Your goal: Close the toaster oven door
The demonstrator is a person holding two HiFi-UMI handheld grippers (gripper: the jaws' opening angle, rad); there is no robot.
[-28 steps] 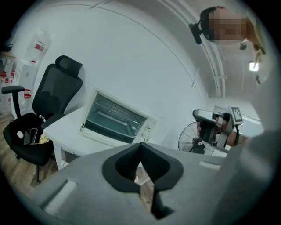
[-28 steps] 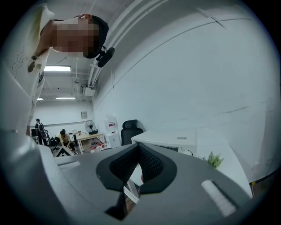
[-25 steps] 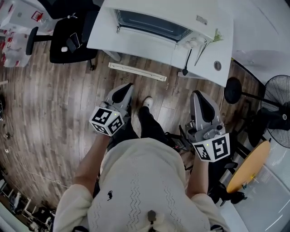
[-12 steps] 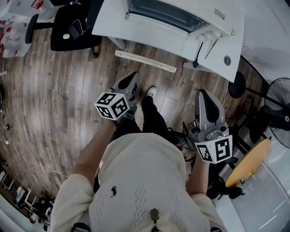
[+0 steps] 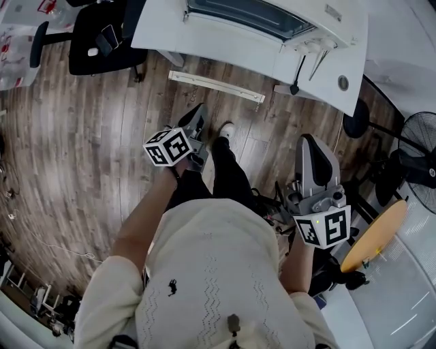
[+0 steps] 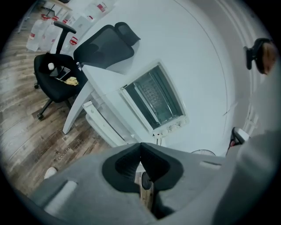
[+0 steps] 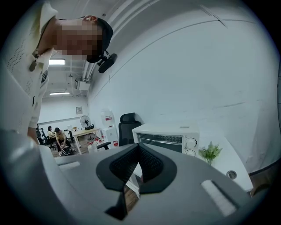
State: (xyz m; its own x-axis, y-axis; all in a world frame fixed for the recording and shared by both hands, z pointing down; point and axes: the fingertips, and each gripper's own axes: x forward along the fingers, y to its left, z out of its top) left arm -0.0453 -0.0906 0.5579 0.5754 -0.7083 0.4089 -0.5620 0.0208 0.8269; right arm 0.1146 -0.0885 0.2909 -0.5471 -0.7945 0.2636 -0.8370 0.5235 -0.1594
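The left gripper point(image 5: 199, 110), jaws pressed together on nothing, hangs over the wood floor point(image 5: 82, 150) beside the person's shoe point(image 5: 225, 129). The right gripper point(image 5: 310, 141), likewise closed and empty, is on the other side of the leg. Ahead, well apart from both, the toaster oven point(image 5: 272, 15) sits on the white desk point(image 5: 204, 51), its glass door flush with the front. A black office chair point(image 5: 102, 41) stands left of the desk and a fan point(image 5: 417, 163) to the right.
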